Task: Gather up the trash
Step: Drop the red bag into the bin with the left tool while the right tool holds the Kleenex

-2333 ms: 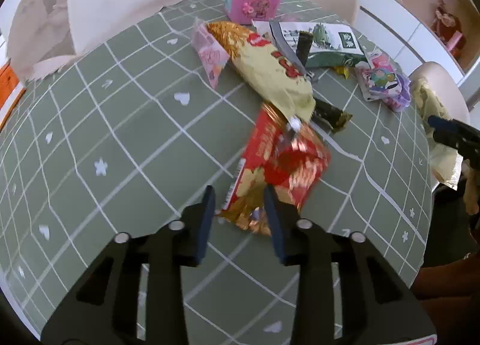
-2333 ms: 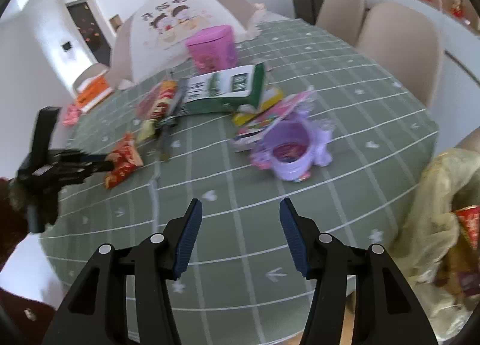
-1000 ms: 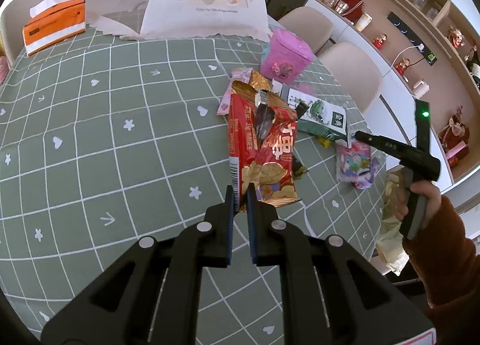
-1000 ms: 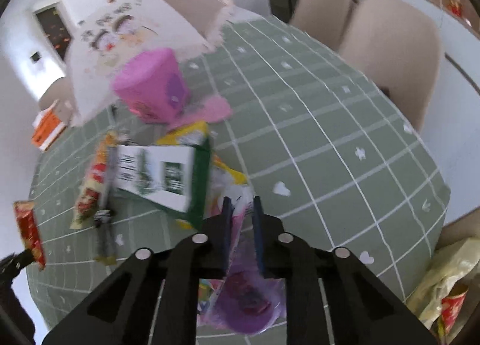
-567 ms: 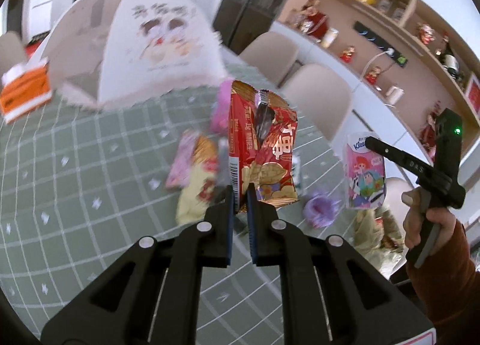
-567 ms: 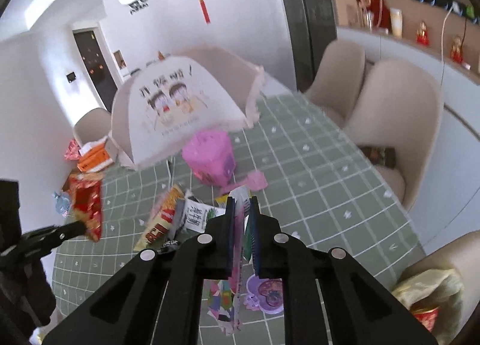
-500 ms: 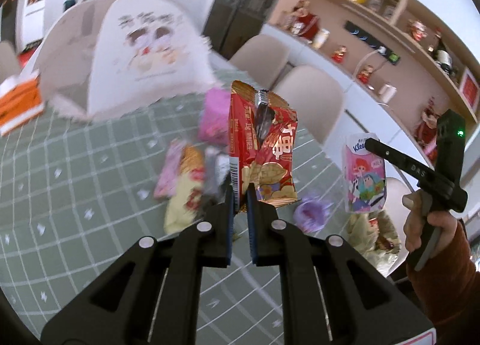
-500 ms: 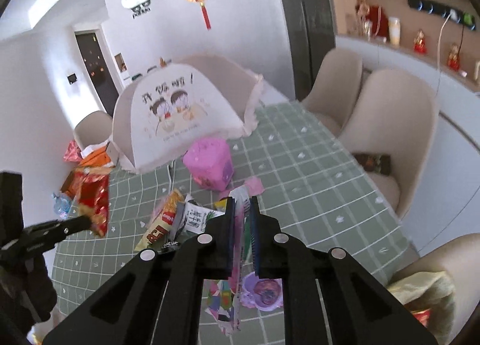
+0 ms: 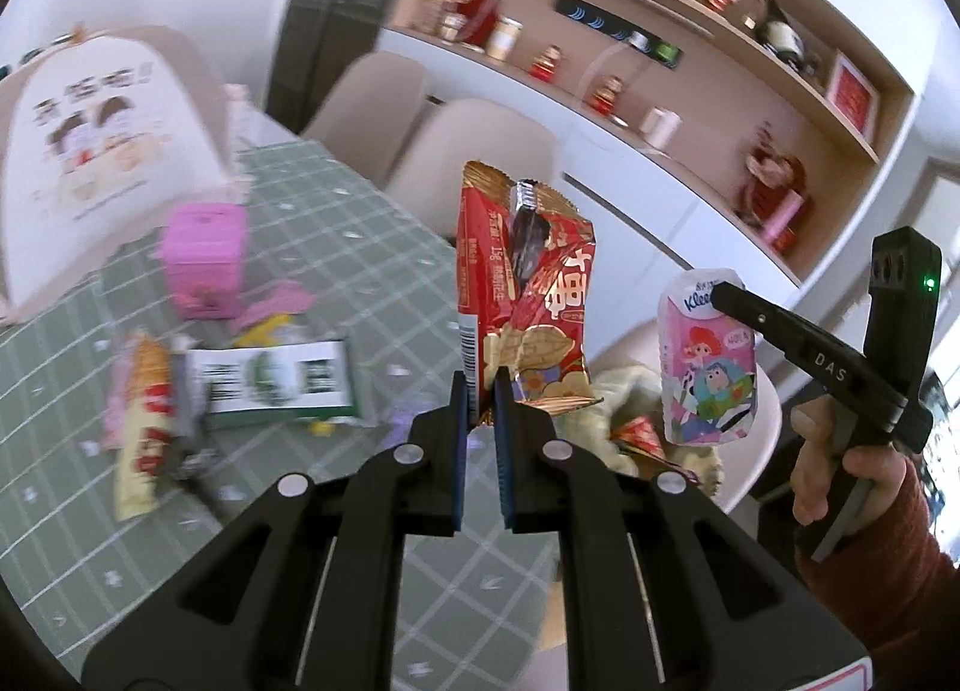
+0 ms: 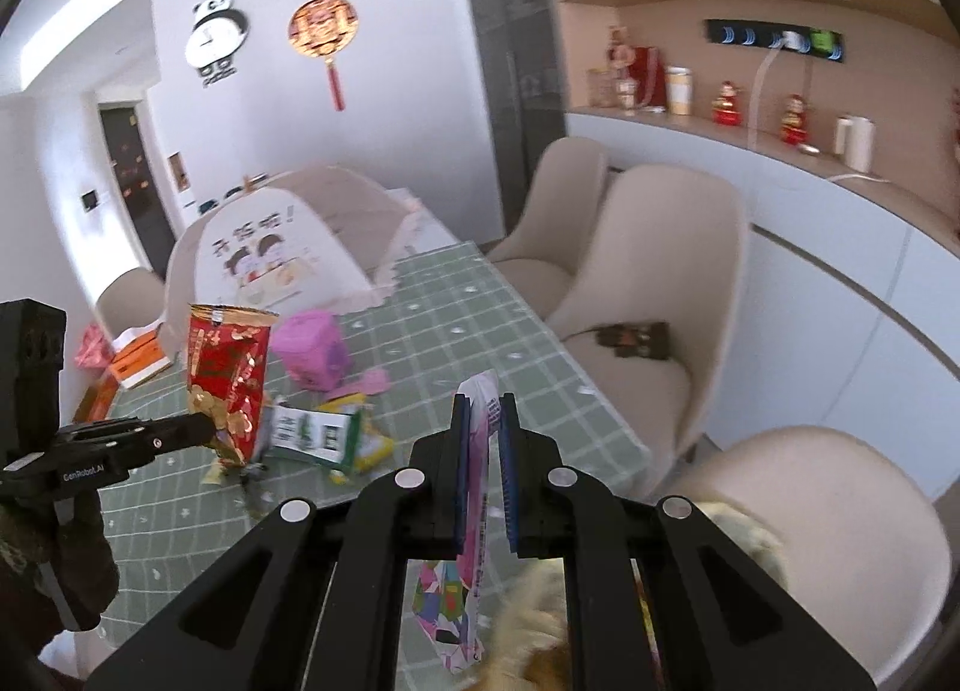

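My left gripper (image 9: pixel 480 409) pinching crinkled red foil snack bag (image 9: pixel 523 295); right gripper (image 10: pixel 483 454) pinching pink cartoon tissue pack (image 10: pixel 474 487). Yellowish plastic trash bag (image 10: pixel 540 607) under fingertips: centre over opening before letting go.

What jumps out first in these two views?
The crumpled red foil snack wrapper stands upright in the middle of the left wrist view, pinched at its bottom edge by the left gripper. To its right, the right gripper clamps a pink cartoon-printed tissue pack in the air. Behind them, more wrappers and a pink box lie scattered on the green grid-patterned tablecloth.
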`<action>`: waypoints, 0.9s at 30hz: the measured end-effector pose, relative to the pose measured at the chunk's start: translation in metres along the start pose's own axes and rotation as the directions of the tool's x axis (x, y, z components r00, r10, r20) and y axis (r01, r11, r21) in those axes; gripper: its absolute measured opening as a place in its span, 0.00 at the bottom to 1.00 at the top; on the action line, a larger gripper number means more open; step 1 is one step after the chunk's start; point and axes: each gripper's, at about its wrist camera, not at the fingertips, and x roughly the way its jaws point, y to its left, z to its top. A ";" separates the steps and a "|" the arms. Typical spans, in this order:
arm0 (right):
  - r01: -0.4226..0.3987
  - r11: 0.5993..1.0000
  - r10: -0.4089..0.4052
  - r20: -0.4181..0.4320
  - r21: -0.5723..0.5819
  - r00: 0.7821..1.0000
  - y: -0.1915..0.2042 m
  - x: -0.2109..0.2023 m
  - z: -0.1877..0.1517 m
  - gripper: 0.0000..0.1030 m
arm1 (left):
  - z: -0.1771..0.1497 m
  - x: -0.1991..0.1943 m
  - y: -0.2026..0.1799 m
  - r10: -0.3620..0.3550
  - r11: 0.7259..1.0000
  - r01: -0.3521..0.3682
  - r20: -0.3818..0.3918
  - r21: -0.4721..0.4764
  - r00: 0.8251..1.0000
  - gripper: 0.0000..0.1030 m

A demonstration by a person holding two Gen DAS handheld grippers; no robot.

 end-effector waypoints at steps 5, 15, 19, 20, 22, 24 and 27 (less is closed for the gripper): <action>0.060 0.997 -0.061 0.023 0.048 0.998 -0.048 -0.030 -0.013 0.11 | -0.005 0.032 -0.047 -0.061 0.997 0.063 -0.056 0.051 0.997 0.08; 0.132 0.983 -0.141 0.068 0.125 0.988 -0.127 -0.075 -0.034 0.11 | -0.028 0.095 -0.132 -0.148 0.979 0.169 -0.174 0.114 0.974 0.08; 0.140 0.979 -0.151 0.071 0.145 0.986 -0.144 -0.080 -0.041 0.11 | -0.037 0.117 -0.153 -0.154 0.977 0.182 -0.222 0.114 0.963 0.08; 0.143 0.978 -0.155 0.071 0.149 0.985 -0.147 -0.081 -0.043 0.11 | -0.039 0.121 -0.157 -0.152 0.976 0.183 -0.233 0.115 0.961 0.08; 0.144 0.976 -0.157 0.069 0.161 0.985 -0.155 -0.081 -0.047 0.11 | -0.045 0.129 -0.165 -0.148 0.975 0.184 -0.255 0.122 0.955 0.08; 0.143 0.974 -0.157 0.067 0.174 0.985 -0.163 -0.081 -0.053 0.11 | -0.050 0.136 -0.172 -0.138 0.975 0.180 -0.277 0.132 0.951 0.08; 0.141 0.971 -0.155 0.064 0.192 0.986 -0.170 -0.079 -0.057 0.11 | -0.055 0.145 -0.177 -0.132 0.975 0.179 -0.302 0.135 0.944 0.08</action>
